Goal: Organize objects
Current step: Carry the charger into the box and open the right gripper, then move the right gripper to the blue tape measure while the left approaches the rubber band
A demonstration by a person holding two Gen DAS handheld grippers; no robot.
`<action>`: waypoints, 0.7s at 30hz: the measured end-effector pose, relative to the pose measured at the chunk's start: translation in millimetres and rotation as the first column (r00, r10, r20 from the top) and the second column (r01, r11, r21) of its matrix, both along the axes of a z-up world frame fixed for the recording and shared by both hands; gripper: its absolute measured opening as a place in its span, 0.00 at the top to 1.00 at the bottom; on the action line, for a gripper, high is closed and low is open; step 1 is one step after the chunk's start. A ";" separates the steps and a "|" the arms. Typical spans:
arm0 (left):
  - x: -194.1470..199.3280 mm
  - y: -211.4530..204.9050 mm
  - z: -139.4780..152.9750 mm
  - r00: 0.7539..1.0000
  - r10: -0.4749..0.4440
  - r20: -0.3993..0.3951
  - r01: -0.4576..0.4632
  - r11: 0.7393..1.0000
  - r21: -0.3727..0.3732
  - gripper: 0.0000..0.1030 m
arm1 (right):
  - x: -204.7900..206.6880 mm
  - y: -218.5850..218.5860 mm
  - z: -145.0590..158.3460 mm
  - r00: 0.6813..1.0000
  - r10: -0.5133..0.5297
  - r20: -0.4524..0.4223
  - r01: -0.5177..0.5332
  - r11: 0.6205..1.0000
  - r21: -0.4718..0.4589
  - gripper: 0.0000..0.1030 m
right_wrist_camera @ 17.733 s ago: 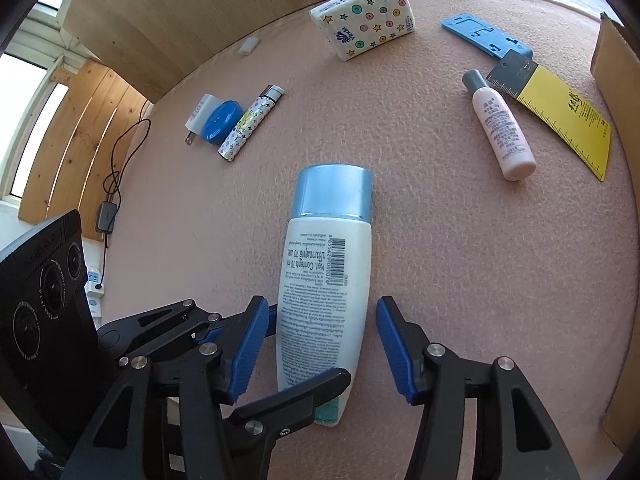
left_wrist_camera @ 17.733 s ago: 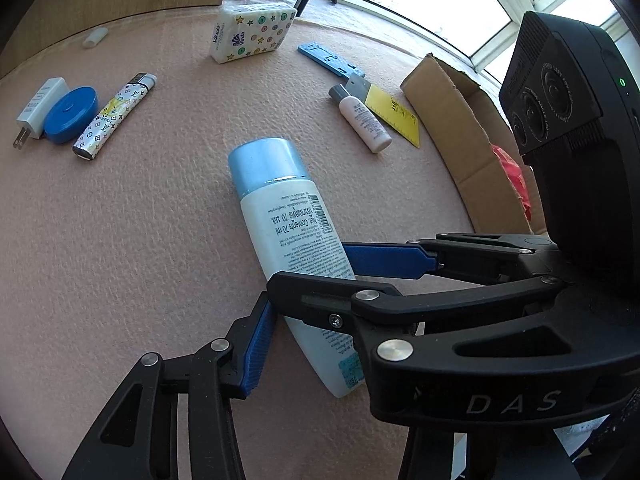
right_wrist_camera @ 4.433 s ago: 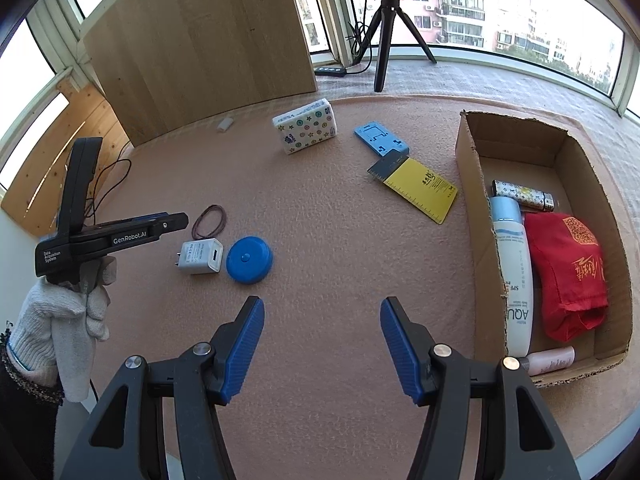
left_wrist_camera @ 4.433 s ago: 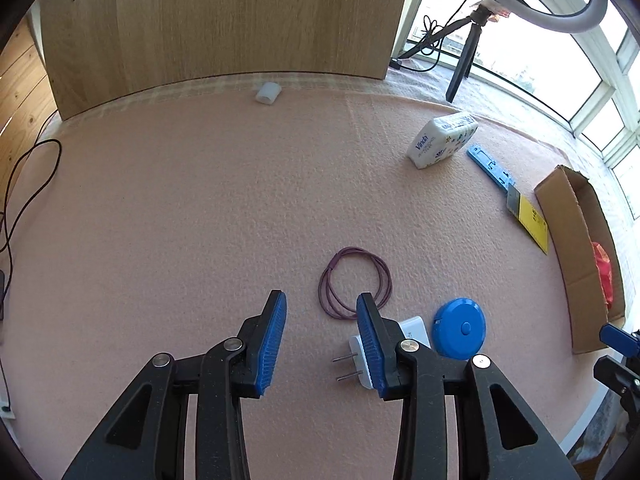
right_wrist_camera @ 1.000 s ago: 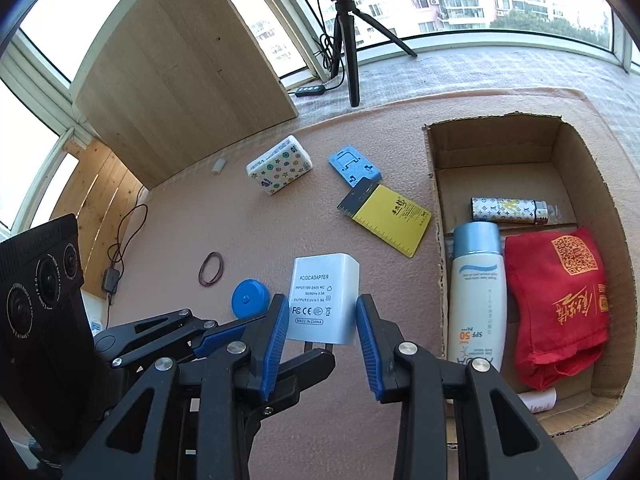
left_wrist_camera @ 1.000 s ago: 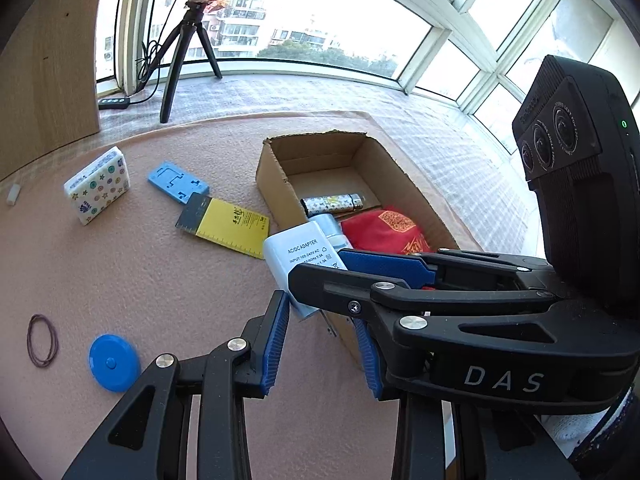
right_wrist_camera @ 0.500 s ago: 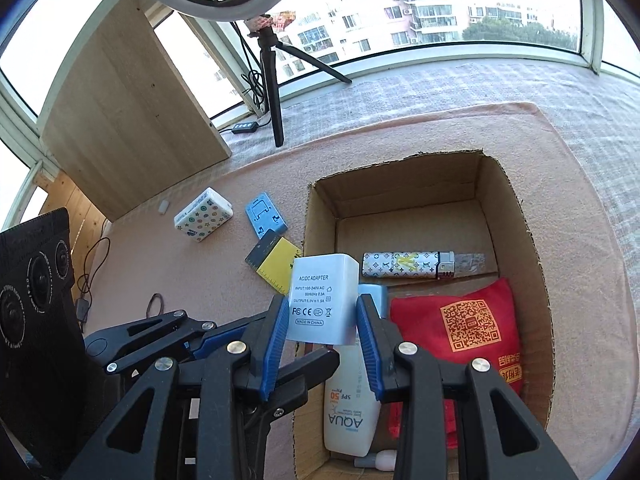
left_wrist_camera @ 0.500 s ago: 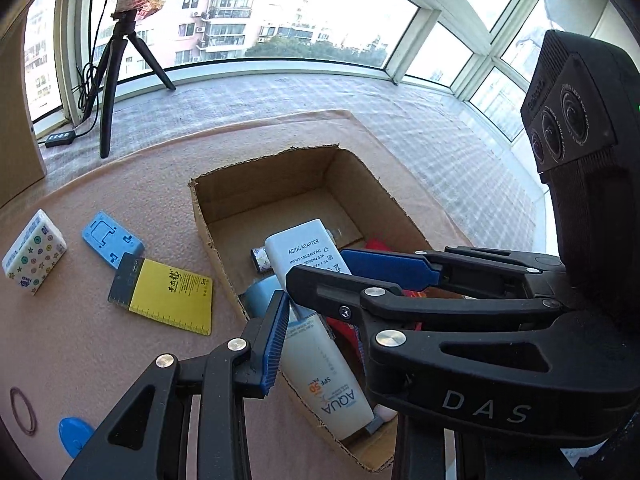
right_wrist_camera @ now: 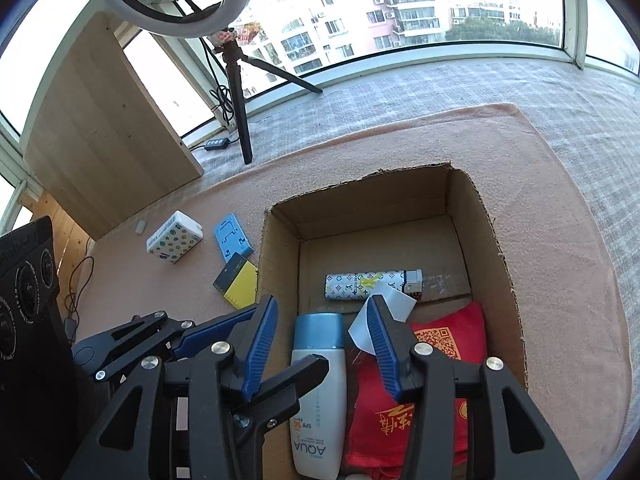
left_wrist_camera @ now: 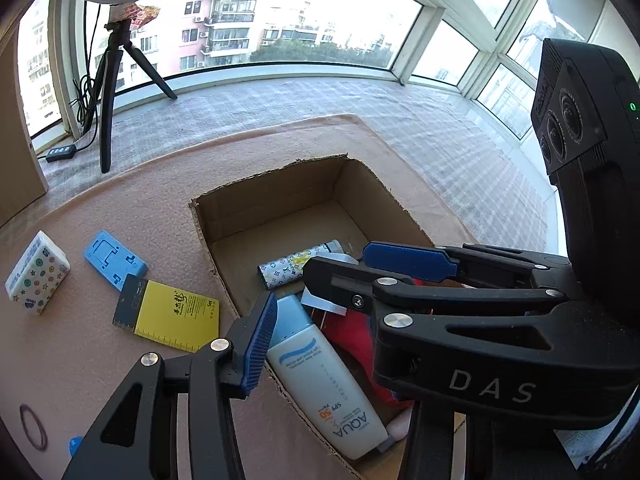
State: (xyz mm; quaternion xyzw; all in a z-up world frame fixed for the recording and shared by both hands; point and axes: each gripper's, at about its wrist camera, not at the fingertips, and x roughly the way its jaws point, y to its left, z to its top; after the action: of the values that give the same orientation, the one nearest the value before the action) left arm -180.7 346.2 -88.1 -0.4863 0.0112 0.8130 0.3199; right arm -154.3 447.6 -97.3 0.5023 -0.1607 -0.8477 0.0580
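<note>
Both grippers hang over the open cardboard box (right_wrist_camera: 496, 240). The white power adapter (right_wrist_camera: 390, 304) has left the pads and lies tilted and blurred in the box, by the patterned lighter (right_wrist_camera: 360, 284) and the red pouch (right_wrist_camera: 440, 360). In the left wrist view only slivers of the adapter (left_wrist_camera: 324, 302) show behind the crossing right gripper (left_wrist_camera: 338, 258). My right gripper (right_wrist_camera: 320, 320) is opening, and its pads touch nothing. The left gripper (left_wrist_camera: 320, 304) is opening too; its right finger is hidden. A white sunscreen bottle (right_wrist_camera: 318, 400) lies below both.
On the pink mat left of the box lie a tissue pack (right_wrist_camera: 174, 238), a blue phone stand (right_wrist_camera: 232, 242) and a yellow card (right_wrist_camera: 238, 282). A purple hair tie (left_wrist_camera: 32, 426) and a blue disc (left_wrist_camera: 76, 446) lie nearer. A ring-light tripod (right_wrist_camera: 236, 80) stands behind.
Both grippers carried the adapter from above the mat to above the box. Their jaws then widened, and the adapter dropped out of the grip into the box.
</note>
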 end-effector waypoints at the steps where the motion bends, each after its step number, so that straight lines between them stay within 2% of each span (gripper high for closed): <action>1: 0.4 -2.1 0.0 1.000 0.002 0.001 -0.002 1.000 0.001 0.52 | -0.4 0.2 -0.2 1.000 -0.004 0.002 0.004 1.000 0.000 0.58; 11: 11.0 -35.7 4.1 1.000 0.022 0.001 -0.022 1.000 -0.006 0.52 | 7.4 -9.6 4.9 0.999 -0.033 -0.005 0.033 0.999 -0.008 0.56; 13: 15.7 -46.1 5.0 1.000 0.030 -0.002 -0.030 0.999 -0.013 0.52 | 10.8 -14.1 7.1 0.999 -0.034 -0.012 0.034 0.999 -0.005 0.53; 21: 36.2 -109.6 5.0 0.996 0.092 0.005 -0.092 0.995 -0.027 0.52 | 28.1 -39.3 13.1 0.999 -0.027 -0.037 0.026 1.000 -0.011 0.52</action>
State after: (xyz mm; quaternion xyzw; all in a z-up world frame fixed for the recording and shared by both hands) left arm -144.5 236.6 -83.1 -0.4931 -0.0013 0.8252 0.2756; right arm -126.2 408.3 -84.2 0.4839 -0.1707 -0.8567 0.0524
